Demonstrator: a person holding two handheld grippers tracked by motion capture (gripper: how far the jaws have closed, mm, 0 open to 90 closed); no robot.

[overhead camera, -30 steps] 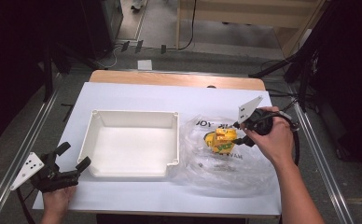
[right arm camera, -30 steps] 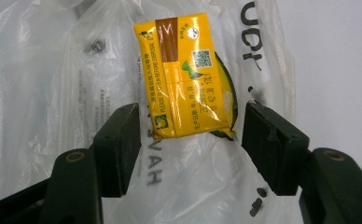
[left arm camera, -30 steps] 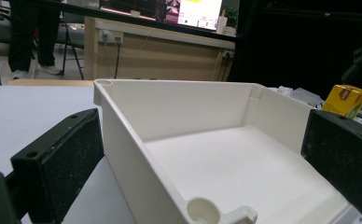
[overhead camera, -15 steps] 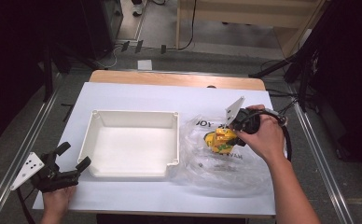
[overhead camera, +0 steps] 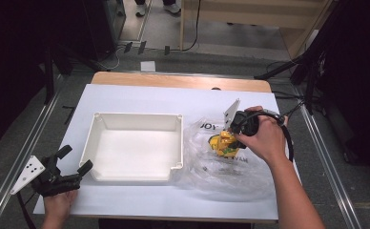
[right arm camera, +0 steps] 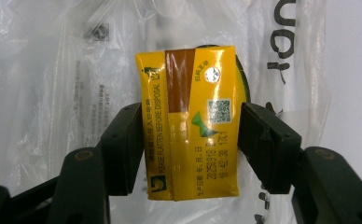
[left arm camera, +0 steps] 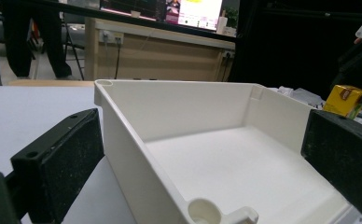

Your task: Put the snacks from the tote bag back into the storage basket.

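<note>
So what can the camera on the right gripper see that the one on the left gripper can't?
The right gripper view alone shows the right gripper closed on the yellow carton, its printed top and QR code, with the clear plastic bag beneath.

The left gripper view alone shows the white tray between the left gripper's wide-apart jaws, and a wooden desk behind.

Both show the yellow carton and the white table cover.

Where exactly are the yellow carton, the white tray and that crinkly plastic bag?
yellow carton (right arm camera: 191,121), right gripper view, middle of its printed face, held between the fingers.
white tray (overhead camera: 95,138), high view, its left wall.
plastic bag (overhead camera: 231,174), high view, crumpled clear film near the carton.
</note>
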